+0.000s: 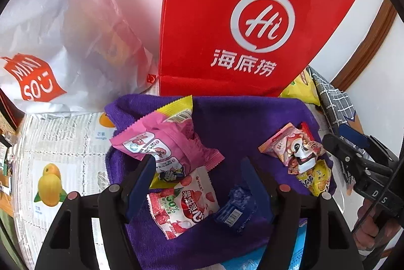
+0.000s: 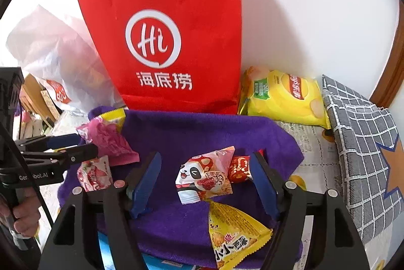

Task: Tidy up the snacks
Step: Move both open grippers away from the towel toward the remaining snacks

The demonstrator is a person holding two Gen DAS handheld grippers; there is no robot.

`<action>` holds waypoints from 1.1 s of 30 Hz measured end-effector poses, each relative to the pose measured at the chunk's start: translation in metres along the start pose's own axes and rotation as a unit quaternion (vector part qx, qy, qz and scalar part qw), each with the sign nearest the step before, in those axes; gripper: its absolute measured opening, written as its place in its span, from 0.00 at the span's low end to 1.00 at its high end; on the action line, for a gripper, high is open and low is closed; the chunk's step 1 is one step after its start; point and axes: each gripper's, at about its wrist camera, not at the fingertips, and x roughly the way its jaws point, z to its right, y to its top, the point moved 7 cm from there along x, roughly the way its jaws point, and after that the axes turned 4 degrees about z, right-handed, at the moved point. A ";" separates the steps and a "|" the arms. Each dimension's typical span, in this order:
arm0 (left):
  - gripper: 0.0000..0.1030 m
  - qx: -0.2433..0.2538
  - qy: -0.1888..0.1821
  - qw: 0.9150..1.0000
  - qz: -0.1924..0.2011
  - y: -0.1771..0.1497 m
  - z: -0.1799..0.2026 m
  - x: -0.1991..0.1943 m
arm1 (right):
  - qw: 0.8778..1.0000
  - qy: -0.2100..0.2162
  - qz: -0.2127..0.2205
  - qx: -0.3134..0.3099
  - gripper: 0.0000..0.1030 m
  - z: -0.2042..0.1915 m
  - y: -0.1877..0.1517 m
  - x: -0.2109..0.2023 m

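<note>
A purple towel (image 1: 240,118) holds loose snacks. My left gripper (image 1: 199,171) is open above a white-and-red strawberry packet (image 1: 184,201), with a small blue packet (image 1: 234,206) between its fingers and a pink packet (image 1: 161,141) just beyond. My right gripper (image 2: 205,169) is open around a panda packet (image 2: 202,176); a small red packet (image 2: 238,166) lies by its right finger and a yellow packet (image 2: 232,237) lies nearer. The right gripper also shows in the left wrist view (image 1: 353,156), and the left gripper shows in the right wrist view (image 2: 63,148).
A red paper bag (image 2: 164,42) stands behind the towel, a white plastic bag (image 1: 50,42) to its left. A yellow chip bag (image 2: 285,98) and a grey checked cloth (image 2: 358,138) lie at the right. A fruit-printed tablecloth (image 1: 63,156) covers the table.
</note>
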 end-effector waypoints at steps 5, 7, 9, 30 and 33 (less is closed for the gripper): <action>0.68 -0.002 -0.013 1.000 0.021 0.006 0.006 -0.020 | 0.999 -0.031 0.003 0.006 0.80 0.008 -0.005 -0.027; 0.68 -0.001 -0.017 0.999 0.030 0.007 0.010 -0.030 | 0.999 -0.045 0.000 0.007 0.80 0.012 -0.009 -0.039; 0.68 0.002 -0.016 0.999 0.036 0.007 0.014 -0.038 | 0.998 -0.053 -0.001 0.015 0.80 0.018 -0.015 -0.054; 0.68 0.028 0.013 0.998 0.057 -0.073 0.031 -0.139 | 0.998 -0.059 -0.015 0.034 0.74 0.014 -0.124 -0.148; 0.68 0.021 0.018 0.998 0.055 -0.088 0.027 -0.148 | 0.998 -0.051 -0.017 0.025 0.74 0.004 -0.139 -0.155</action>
